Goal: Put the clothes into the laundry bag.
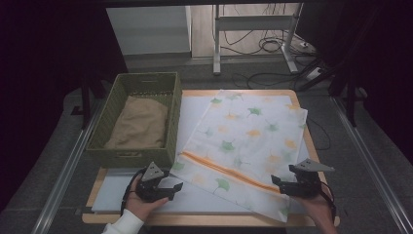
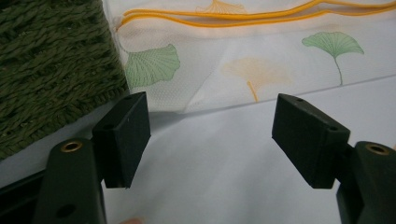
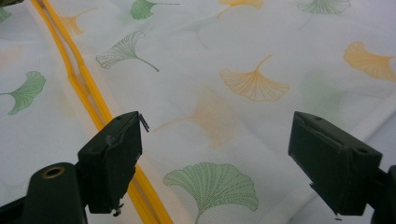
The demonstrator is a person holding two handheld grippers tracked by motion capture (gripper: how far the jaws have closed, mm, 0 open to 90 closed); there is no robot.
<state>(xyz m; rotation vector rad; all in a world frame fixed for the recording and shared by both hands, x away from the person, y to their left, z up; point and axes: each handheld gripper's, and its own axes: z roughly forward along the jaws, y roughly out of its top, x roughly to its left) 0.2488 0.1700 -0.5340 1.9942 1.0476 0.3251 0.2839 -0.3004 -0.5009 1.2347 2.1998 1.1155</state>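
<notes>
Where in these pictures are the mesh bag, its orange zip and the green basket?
mesh bag (image 1: 248, 131), high view, middle of the leaf-print cloth
orange zip (image 3: 84, 91), right gripper view, the zip strip
green basket (image 1: 173, 122), high view, right wall

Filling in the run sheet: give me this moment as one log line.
left hand-held gripper: open, beside basket | right hand-held gripper: open, over mesh bag | orange zipper: untouched | brown cloth: in basket
</notes>
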